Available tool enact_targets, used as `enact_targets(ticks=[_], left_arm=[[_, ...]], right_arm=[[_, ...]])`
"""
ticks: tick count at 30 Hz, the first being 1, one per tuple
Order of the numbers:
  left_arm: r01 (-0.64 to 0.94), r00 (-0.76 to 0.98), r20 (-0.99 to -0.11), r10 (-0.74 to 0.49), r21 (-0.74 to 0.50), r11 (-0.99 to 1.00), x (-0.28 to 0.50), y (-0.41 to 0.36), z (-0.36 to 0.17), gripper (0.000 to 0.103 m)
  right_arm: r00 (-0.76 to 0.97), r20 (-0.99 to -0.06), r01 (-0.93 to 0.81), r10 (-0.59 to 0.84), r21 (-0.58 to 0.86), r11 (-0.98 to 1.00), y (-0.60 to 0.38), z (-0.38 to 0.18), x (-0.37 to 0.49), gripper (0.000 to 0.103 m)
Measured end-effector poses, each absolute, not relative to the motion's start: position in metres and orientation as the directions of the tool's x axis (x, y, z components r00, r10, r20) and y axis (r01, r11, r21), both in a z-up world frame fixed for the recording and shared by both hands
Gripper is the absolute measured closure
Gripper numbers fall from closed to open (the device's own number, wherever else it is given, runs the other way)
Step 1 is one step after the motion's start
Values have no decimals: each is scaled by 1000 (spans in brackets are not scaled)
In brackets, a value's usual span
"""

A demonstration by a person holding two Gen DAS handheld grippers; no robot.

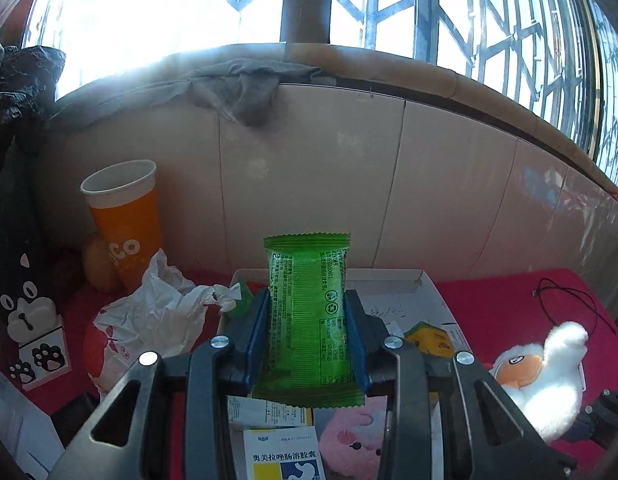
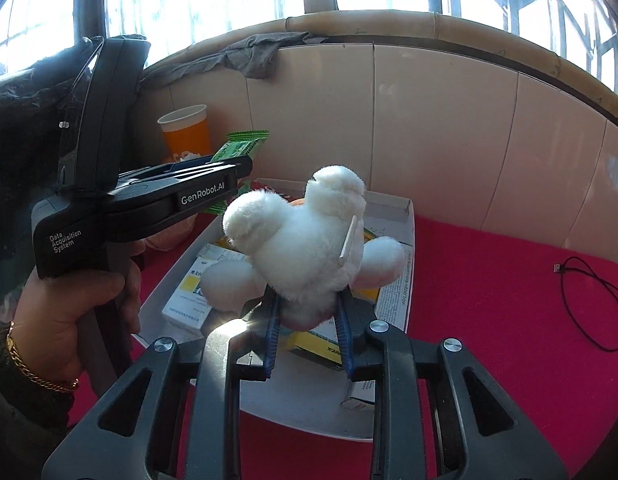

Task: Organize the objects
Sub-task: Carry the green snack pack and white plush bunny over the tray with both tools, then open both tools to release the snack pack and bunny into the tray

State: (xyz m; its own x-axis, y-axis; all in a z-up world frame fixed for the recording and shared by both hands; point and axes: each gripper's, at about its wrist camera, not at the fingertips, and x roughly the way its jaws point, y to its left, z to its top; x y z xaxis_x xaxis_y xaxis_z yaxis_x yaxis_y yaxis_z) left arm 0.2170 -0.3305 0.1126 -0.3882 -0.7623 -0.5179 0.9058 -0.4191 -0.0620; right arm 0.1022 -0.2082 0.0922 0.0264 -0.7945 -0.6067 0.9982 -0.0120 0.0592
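My left gripper (image 1: 307, 296) is shut on a green snack packet (image 1: 307, 264), which stands upright between the blue pads above a white box (image 1: 389, 280). In the right wrist view a hand holds that left gripper (image 2: 245, 160) at the left, the green packet (image 2: 245, 142) sticking out of it. My right gripper (image 2: 307, 298) is shut on a white plush toy (image 2: 305, 236), held over the white box (image 2: 405, 240). The box holds medicine cartons (image 2: 189, 300) and a yellow carton (image 2: 317, 346). A pink plush (image 1: 353, 436) lies below the left gripper.
An orange paper cup (image 1: 125, 216), a crumpled white plastic bag (image 1: 157, 312) and a black cat figure (image 1: 29, 312) crowd the left side. A black cable (image 2: 589, 296) lies on the red cloth (image 2: 509, 320) to the right. A tiled wall rises close behind.
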Motion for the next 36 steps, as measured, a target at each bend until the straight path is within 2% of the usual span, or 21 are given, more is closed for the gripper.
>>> enact_targets(ticks=[6, 19, 21, 22, 23, 24, 25, 26, 27, 32, 36], left_arm=[[911, -375, -541, -752, -67, -406, 213, -346, 106, 67], [918, -368, -545, -753, -81, -389, 212, -359, 100, 66], [919, -370, -546, -752, -93, -384, 214, -359, 101, 61], [918, -373, -542, -753, -99, -383, 215, -359, 102, 51], [919, -372, -535, -759, -99, -381, 216, -357, 103, 30], [920, -372, -525, -765, -97, -381, 217, -356, 104, 18], [919, -374, -510, -775, -93, -382, 218, -353, 106, 1], [921, -371, -490, -789, -83, -381, 217, -351, 109, 0], [924, -361, -473, -804, -68, -375, 218, -346, 112, 0], [936, -334, -441, -833, -49, -350, 220, -336, 124, 0], [937, -334, -432, -838, -54, -345, 223, -328, 129, 0]], right_arm=[[27, -644, 999, -765, 45, -4, -222, 76, 107, 79], [30, -662, 999, -749, 28, 15, -227, 62, 112, 78], [30, -667, 1000, -745, 19, 22, -222, 59, 113, 78], [31, -672, 999, -740, 13, 30, -220, 56, 115, 77], [23, -679, 999, -734, -2, 33, -218, 52, 117, 70], [4, -682, 999, -732, -27, 31, -215, 50, 119, 52], [-18, -674, 998, -738, -54, 24, -207, 49, 120, 37], [-38, -660, 997, -750, -75, 15, -203, 50, 121, 13], [-55, -642, 996, -764, -92, 6, -198, 52, 122, 2], [-90, -563, 995, -821, -92, -46, -179, 76, 114, 1], [-100, -536, 995, -839, -57, -83, -173, 90, 107, 1]])
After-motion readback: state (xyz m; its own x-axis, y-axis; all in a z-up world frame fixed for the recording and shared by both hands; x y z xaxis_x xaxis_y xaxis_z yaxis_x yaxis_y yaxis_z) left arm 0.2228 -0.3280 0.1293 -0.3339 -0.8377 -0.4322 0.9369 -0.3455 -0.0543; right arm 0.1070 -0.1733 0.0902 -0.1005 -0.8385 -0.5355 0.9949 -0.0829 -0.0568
